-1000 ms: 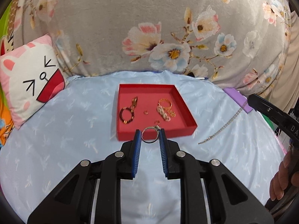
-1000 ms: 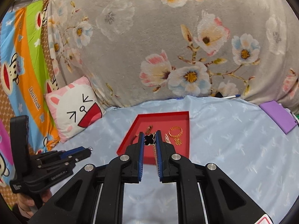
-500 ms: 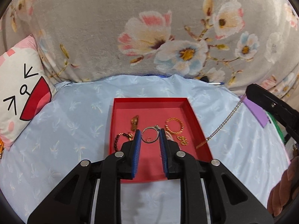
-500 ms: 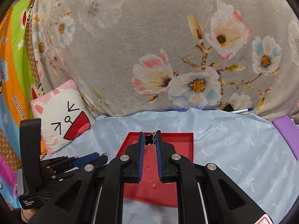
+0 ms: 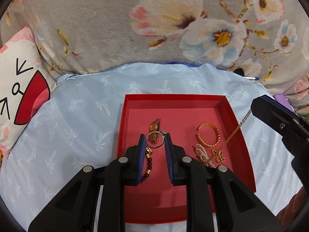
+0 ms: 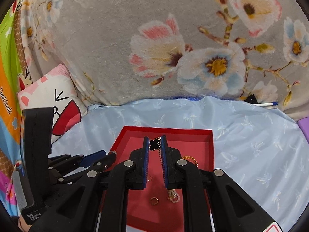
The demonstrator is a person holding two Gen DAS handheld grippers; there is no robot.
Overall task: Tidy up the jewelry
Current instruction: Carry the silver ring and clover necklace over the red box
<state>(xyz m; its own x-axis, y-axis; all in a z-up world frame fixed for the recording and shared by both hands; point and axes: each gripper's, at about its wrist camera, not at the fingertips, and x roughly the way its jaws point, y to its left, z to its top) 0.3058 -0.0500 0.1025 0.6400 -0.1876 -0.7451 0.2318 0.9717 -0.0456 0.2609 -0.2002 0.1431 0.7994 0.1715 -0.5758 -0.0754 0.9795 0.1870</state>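
Note:
A red tray [image 5: 123,119] lies on the pale blue bedsheet. My left gripper [image 5: 155,143] hovers over the tray's left half, shut on a silver ring [image 5: 155,140]. My right gripper [image 6: 155,144] is shut on a black clover pendant [image 6: 155,144]; its gold chain [image 5: 234,133] hangs down into the tray's right side. Inside the tray lie a gold watch [image 5: 154,126], a dark bead bracelet [image 5: 148,164], a gold hoop [image 5: 208,137], a pearl piece [image 5: 202,154], a gold clover charm [image 5: 219,155] and a small gold ring [image 6: 154,201].
A grey floral blanket [image 5: 173,29] rises behind the tray. A white cat-face pillow [image 5: 21,89] sits at the left, a purple object [image 6: 304,127] at the right and a pen [image 6: 267,103] at the back. A hand [image 5: 291,212] shows at the lower right.
Both grippers have moved forward and down over the tray, which now fills more of each view. The chain's end has come off the sheet into the tray. Both grips are unchanged.

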